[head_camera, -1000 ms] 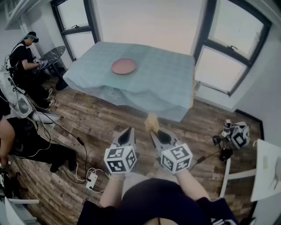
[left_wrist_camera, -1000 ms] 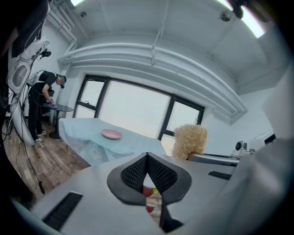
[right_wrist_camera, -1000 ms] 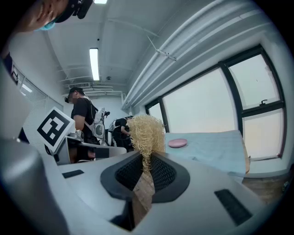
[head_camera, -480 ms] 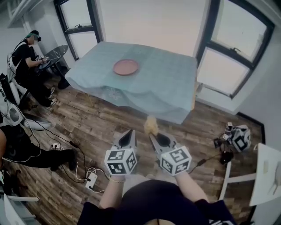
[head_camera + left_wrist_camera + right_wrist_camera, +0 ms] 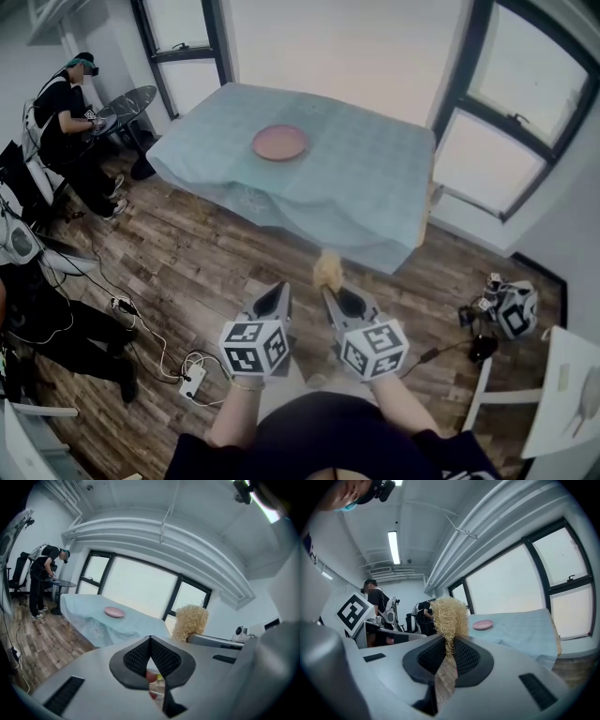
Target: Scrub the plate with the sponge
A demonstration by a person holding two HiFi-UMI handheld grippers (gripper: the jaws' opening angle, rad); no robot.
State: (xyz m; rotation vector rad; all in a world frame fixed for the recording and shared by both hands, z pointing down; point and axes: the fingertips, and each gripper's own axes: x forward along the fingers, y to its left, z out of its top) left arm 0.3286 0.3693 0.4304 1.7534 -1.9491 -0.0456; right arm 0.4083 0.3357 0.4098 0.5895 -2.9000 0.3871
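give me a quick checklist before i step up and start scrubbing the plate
1. Sponge gripped: ok, the right gripper is closed on its lower end.
2. Left gripper free: ok, jaws shut, nothing between them.
3. Plate in place: ok, lying flat on the table.
4. Plate in reach: not ok, a stretch of floor lies between the grippers and the table.
5. Trip hazards: ok, the power strip lies off to the left.
6. Dirt on the plate: cannot tell, too small.
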